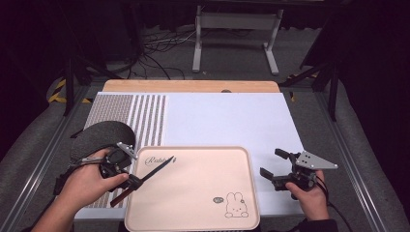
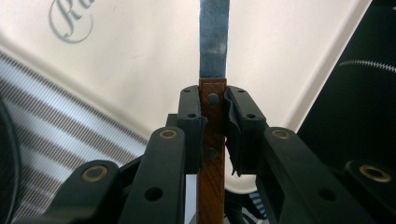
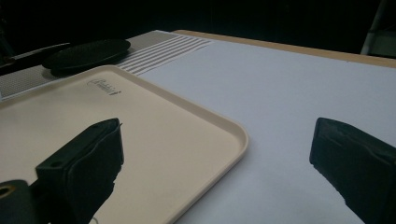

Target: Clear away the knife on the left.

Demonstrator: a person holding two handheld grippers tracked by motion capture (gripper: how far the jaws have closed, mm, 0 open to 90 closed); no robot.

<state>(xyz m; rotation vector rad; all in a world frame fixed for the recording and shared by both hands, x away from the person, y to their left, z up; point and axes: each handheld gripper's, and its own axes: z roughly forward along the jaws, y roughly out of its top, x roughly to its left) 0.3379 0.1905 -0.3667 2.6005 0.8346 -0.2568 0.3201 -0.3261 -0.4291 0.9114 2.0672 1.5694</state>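
— Knife (image 1: 145, 178) pinched in left gripper (image 1: 131, 182) at lower left of high view, wooden handle clamped between both jaws, dark blade angled up and right over pink tray (image 1: 193, 193).

— Confirmed from left gripper view: knife (image 2: 214, 93) upright at centre frame, jaws pressed against riveted brown handle from both sides. Blade tip cut off by top edge; handle end lost below, behind gripper body.

— Contact between blade and tray?

— Hard to say. Looks raised above tray (image 2: 140, 56) surface, but cannot tell for sure. Script lettering at upper left there also cropped, unreadable.

— Right gripper (image 1: 274, 170)?

— Lower right of high view, spread wide, nothing between jaws, over white counter (image 1: 232, 121) just beside tray's right edge. Held by right hand (image 1: 309, 195), wrist cut off at bottom edge.

— Same from right gripper view: jaws well apart at lower left and lower right of frame, tray (image 3: 205, 140) corner and bare counter (image 3: 289, 93) between them. Left jaw's base cropped at bottom.

— Dark round thing at left?

— Black oval object (image 1: 101, 137) on striped part of counter, above left hand (image 1: 89, 186), partly hidden by it. Kind unclear. Seen again at upper left of right gripper view (image 3: 86, 53), dim and flat.

— Tray print?

— Small rabbit drawing (image 1: 235, 205) at lower right corner; tiny mark beside it too small to make out. Tray's near edge touching bottom of frame.
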